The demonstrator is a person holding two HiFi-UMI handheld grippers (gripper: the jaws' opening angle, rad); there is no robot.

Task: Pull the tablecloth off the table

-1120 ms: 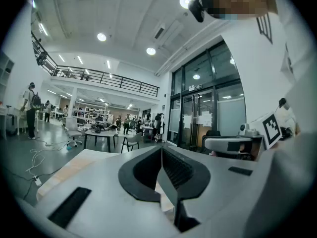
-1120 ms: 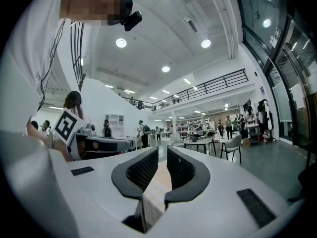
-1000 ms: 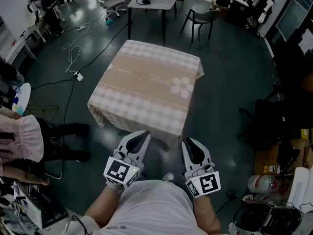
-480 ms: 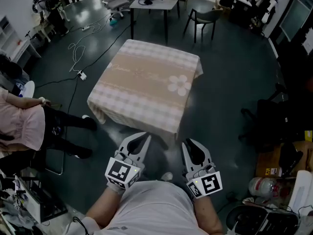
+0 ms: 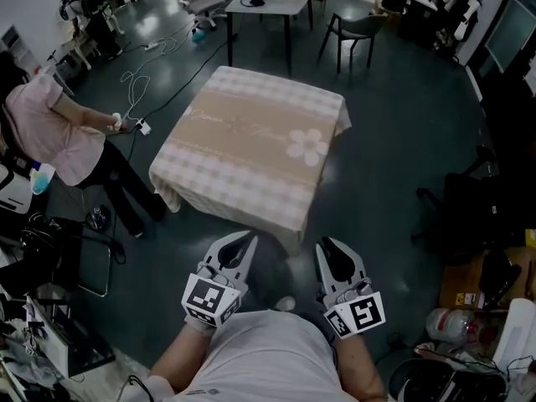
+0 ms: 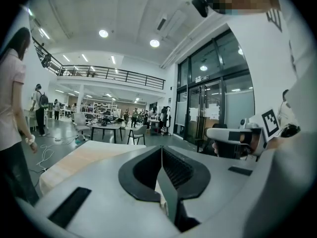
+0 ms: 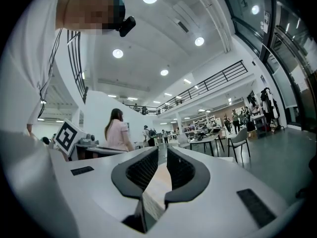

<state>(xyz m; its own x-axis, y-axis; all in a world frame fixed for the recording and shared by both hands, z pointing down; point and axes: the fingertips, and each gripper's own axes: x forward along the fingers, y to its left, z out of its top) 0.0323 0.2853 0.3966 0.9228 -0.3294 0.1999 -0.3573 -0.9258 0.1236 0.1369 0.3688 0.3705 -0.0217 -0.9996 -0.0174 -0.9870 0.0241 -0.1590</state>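
Note:
A beige checked tablecloth (image 5: 251, 149) with a white flower print covers a small square table in the middle of the head view and hangs over its edges. Both grippers are held low in front of the person's body, short of the table's near edge and not touching the cloth. My left gripper (image 5: 243, 241) is shut with nothing in it; in the left gripper view its jaws (image 6: 161, 150) meet, with the tablecloth (image 6: 84, 155) beyond. My right gripper (image 5: 329, 246) has a narrow gap between its jaws (image 7: 162, 152) and holds nothing.
A person in a pink shirt (image 5: 50, 128) stands left of the table, bent toward floor cables (image 5: 134, 82). A desk (image 5: 268, 7) and a chair (image 5: 356, 32) stand behind the table. Dark clutter and boxes (image 5: 469, 308) fill the right side; a chair frame (image 5: 84, 266) is lower left.
The person in pink has moved from the lower left up along the left side and now stands by the cables. Both grippers have hardly moved.

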